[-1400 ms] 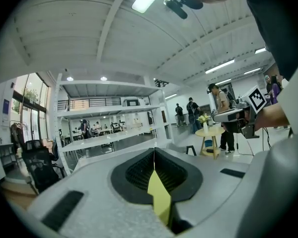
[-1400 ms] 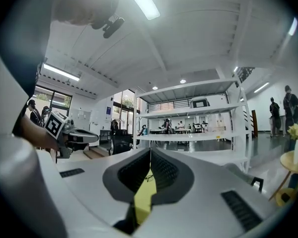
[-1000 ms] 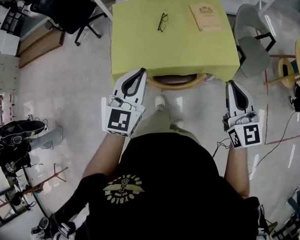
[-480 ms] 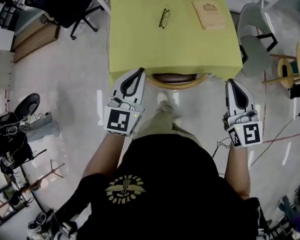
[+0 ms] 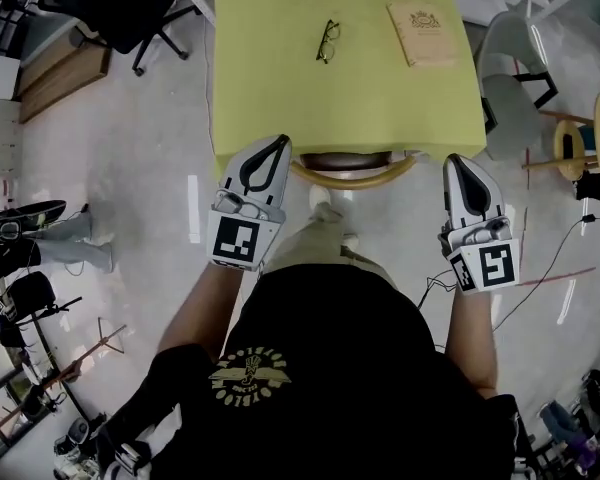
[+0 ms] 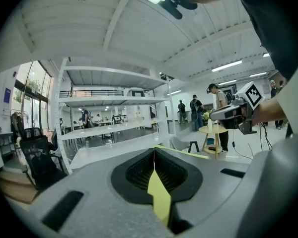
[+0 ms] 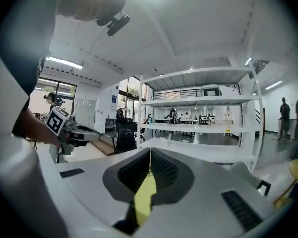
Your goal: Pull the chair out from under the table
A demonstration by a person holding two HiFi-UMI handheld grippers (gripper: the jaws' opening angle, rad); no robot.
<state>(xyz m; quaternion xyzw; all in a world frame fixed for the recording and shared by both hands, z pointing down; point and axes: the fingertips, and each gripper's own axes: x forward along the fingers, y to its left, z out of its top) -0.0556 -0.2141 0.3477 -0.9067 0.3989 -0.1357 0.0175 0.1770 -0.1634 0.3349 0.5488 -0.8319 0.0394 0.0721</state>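
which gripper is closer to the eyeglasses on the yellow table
Left. The left gripper is at the near edge of the table, slightly left of the eyeglasses; the right gripper is by the near right corner, farther off to their right.

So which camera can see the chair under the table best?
The head view: the chair shows its curved wooden back poking out from under the yellow table. Neither gripper view shows it.

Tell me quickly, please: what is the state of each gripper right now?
Left gripper: closed, nothing held between its jaws.
Right gripper: closed, nothing held between its jaws.
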